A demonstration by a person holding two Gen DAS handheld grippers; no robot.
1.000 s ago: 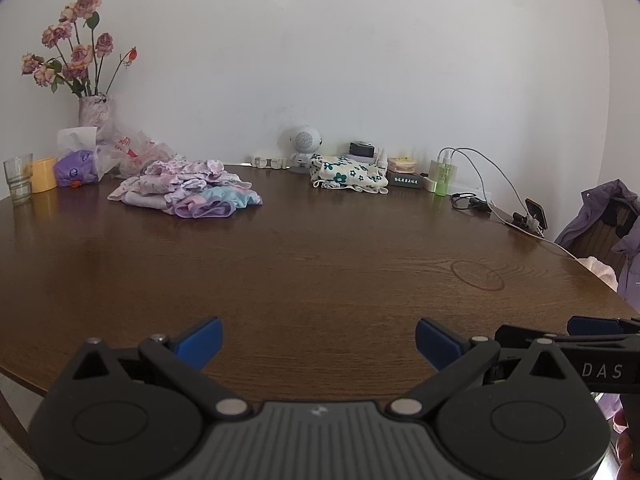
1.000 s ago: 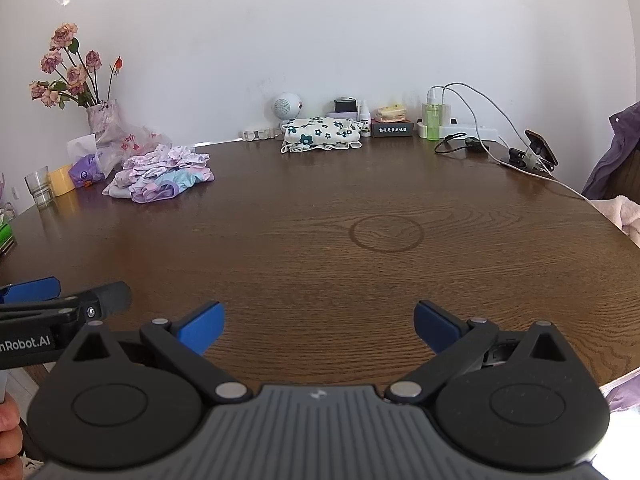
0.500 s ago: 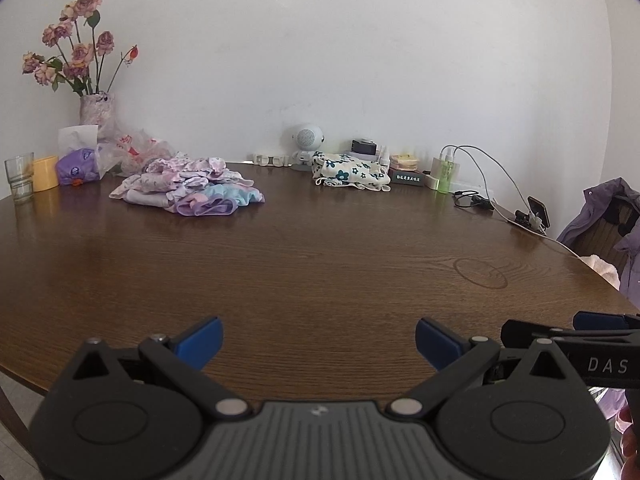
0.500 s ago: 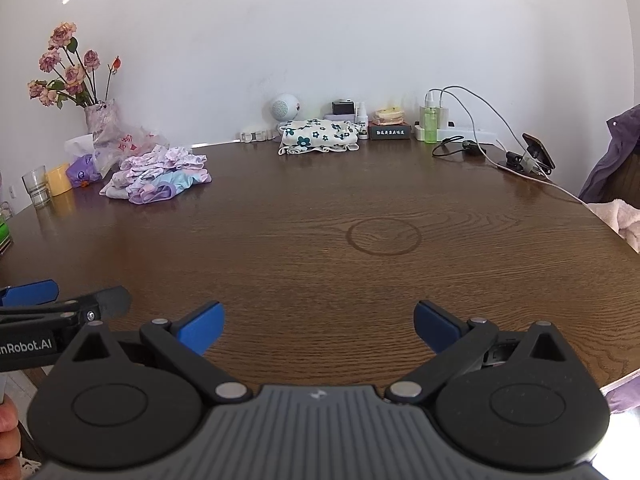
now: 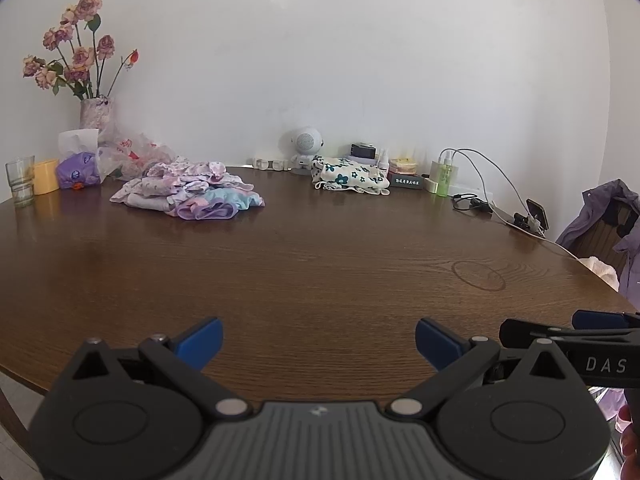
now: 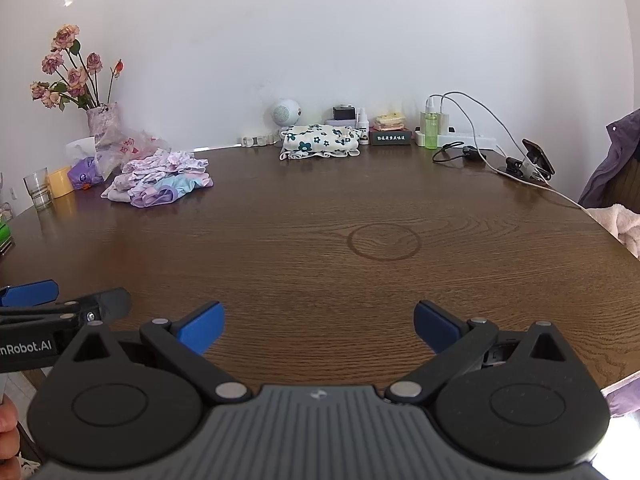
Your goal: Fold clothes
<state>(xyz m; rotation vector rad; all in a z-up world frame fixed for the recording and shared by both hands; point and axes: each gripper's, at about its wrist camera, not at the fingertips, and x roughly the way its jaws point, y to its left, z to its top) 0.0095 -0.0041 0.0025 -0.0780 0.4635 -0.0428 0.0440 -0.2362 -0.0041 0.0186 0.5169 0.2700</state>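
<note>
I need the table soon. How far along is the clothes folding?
Done: one floral garment lies folded at the table's far edge. In hand: nothing; the left claw and right claw are both open and empty. Left: the crumpled pastel pile near the vase.

The left gripper (image 5: 318, 340) hovers wide apart over the bare worktop (image 5: 320, 264); crumpled clothes (image 5: 188, 194) lie far behind.
</note>
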